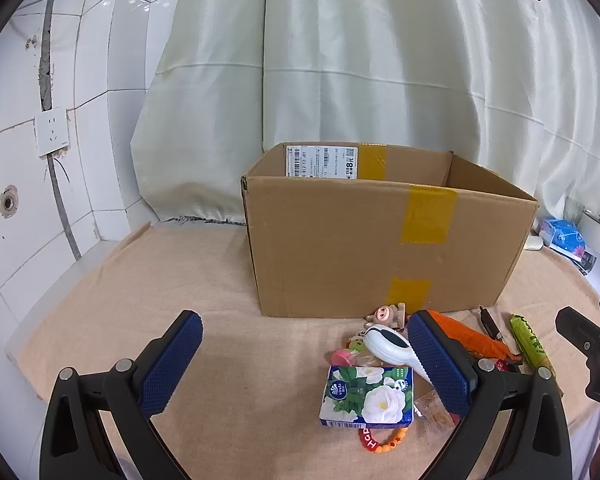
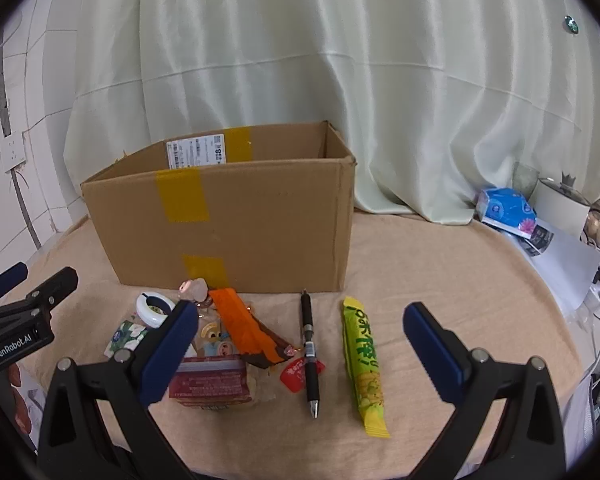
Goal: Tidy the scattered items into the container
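Both grippers spread wide, nothing held: left gripper (image 1: pixel 304 360), right gripper (image 2: pixel 300 344). Stuff sits in a heap just near of the box (image 2: pixel 235 220), pen (image 2: pixel 310 350) & green snack bar (image 2: pixel 363 368) to its right. Heap's overlapping, so a grab prob drags neighbours along.

Beige cloth (image 2: pixel 440 256) carries cardboard box (image 2: pixel 235 216); pen (image 2: pixel 310 350).

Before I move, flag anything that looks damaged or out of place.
The box has a torn, ragged top corner at its back left. The pen lies across a red wrapper. Otherwise just the loose clutter in front of the box, awaiting tidying.
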A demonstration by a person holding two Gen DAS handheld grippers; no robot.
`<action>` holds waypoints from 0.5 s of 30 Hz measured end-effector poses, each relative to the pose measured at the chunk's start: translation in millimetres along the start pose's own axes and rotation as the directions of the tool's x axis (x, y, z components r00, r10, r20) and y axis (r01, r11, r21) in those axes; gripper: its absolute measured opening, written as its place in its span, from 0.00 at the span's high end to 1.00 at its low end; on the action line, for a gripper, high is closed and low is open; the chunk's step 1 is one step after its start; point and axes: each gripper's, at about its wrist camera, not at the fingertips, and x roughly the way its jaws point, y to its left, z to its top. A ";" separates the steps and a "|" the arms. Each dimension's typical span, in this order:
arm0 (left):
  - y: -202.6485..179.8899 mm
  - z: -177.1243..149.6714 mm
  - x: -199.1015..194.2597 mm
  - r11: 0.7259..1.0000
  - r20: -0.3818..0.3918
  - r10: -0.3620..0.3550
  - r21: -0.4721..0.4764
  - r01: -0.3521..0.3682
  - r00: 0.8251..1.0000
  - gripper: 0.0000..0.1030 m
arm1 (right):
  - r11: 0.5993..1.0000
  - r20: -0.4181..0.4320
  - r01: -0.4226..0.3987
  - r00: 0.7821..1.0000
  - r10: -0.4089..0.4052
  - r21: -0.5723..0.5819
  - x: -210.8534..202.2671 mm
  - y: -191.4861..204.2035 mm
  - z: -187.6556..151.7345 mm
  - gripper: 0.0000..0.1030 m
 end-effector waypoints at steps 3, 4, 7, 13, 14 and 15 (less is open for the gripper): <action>0.8 -0.5 0.8 1.000 -0.002 -0.002 0.000 0.002 1.000 0.00 | 1.000 -0.004 0.001 1.000 -0.001 -0.004 1.6 1.0 -0.2 0.00; 1.2 -0.8 1.2 1.000 -0.003 -0.001 -0.001 0.001 1.000 0.00 | 1.000 -0.004 -0.001 1.000 0.001 -0.004 1.7 1.2 -0.4 0.00; 1.8 -0.9 1.9 1.000 -0.005 -0.005 -0.005 0.005 1.000 0.00 | 1.000 -0.005 0.000 1.000 0.000 -0.005 1.7 1.0 -0.5 0.00; 2.1 -0.7 2.0 1.000 -0.003 -0.003 -0.005 0.003 1.000 0.00 | 1.000 -0.008 0.002 1.000 -0.002 -0.003 2.9 1.1 -0.5 0.00; 2.1 -0.4 2.2 1.000 -0.002 -0.003 -0.005 0.003 1.000 0.00 | 1.000 -0.008 0.003 1.000 -0.003 -0.003 3.0 1.4 -0.2 0.00; 1.7 -0.2 2.6 1.000 -0.003 -0.002 -0.003 0.002 1.000 0.00 | 1.000 -0.007 0.001 1.000 -0.001 -0.003 3.4 1.4 0.2 0.00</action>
